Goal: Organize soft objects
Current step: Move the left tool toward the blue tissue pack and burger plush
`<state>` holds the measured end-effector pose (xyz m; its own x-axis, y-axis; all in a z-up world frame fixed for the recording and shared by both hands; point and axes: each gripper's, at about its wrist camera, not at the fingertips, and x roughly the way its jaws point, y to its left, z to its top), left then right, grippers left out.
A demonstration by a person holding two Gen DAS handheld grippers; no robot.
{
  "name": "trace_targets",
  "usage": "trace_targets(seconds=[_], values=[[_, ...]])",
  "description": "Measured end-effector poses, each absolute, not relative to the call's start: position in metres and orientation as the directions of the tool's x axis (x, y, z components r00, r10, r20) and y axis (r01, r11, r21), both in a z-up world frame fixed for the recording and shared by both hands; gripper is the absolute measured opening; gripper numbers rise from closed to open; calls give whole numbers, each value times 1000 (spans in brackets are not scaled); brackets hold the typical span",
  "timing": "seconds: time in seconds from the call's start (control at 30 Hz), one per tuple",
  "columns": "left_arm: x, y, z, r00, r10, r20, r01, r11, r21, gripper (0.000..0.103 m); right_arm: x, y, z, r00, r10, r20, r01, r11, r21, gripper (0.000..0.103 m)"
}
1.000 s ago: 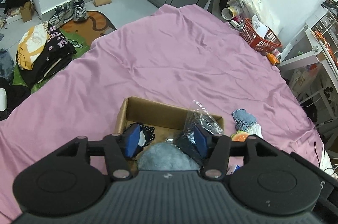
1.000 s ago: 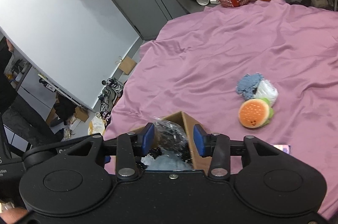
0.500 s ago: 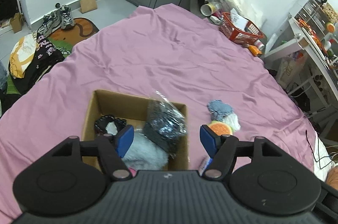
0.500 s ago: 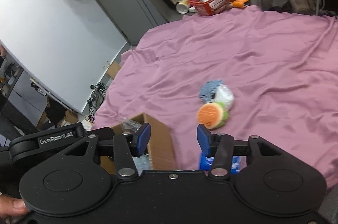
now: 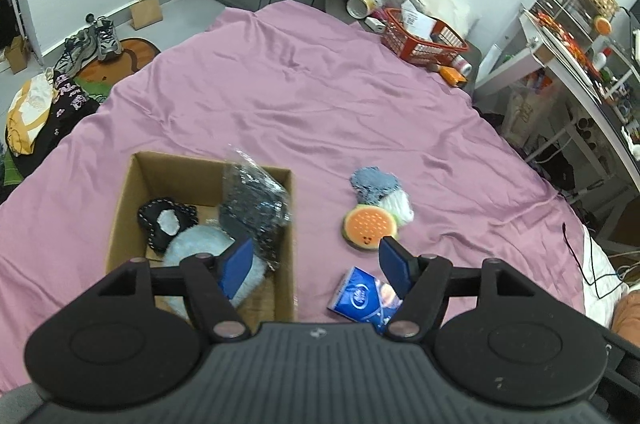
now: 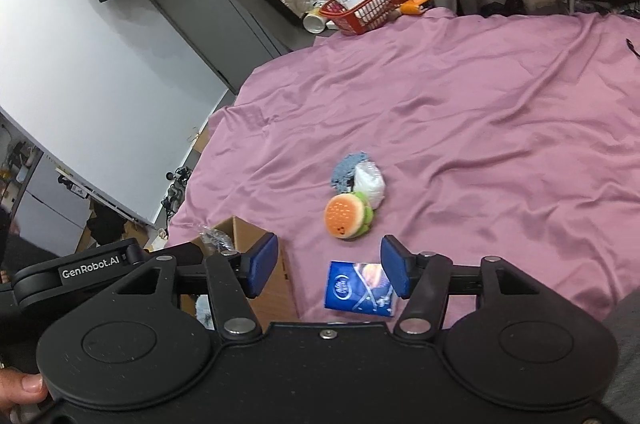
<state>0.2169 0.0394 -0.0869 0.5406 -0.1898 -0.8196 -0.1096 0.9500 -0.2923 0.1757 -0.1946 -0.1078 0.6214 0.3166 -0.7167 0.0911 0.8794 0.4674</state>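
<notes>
A cardboard box sits on the pink bed sheet and holds a bagged dark item, a black-and-white soft piece and a pale blue fluffy pad. Right of it lie a burger plush, a grey-blue knit piece, a white bagged bundle and a blue tissue pack. My left gripper is open above the box's right wall. My right gripper is open over the tissue pack, with the burger plush just beyond.
A red basket with bottles and clutter stands past the bed's far edge. White shelving lines the right side. Clothes and shoes lie on the floor at left. A hand holds the left gripper's handle.
Both grippers have pulled back and up from the box and opened wider. The bagged dark item, held over the box earlier, now rests inside it. The tissue pack has come into view.
</notes>
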Motion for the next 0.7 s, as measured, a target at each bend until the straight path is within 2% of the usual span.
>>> trace_targets(seconds=[0.43, 0.7], values=[[216, 3, -98, 493, -215, -843, -61, 958, -281, 68, 175, -229, -126, 607, 345, -716, 131, 845, 518, 57], [220, -21, -114, 452, -223, -864, -38, 963, -269, 68, 180, -252, -139, 601, 381, -702, 133, 819, 558, 63]])
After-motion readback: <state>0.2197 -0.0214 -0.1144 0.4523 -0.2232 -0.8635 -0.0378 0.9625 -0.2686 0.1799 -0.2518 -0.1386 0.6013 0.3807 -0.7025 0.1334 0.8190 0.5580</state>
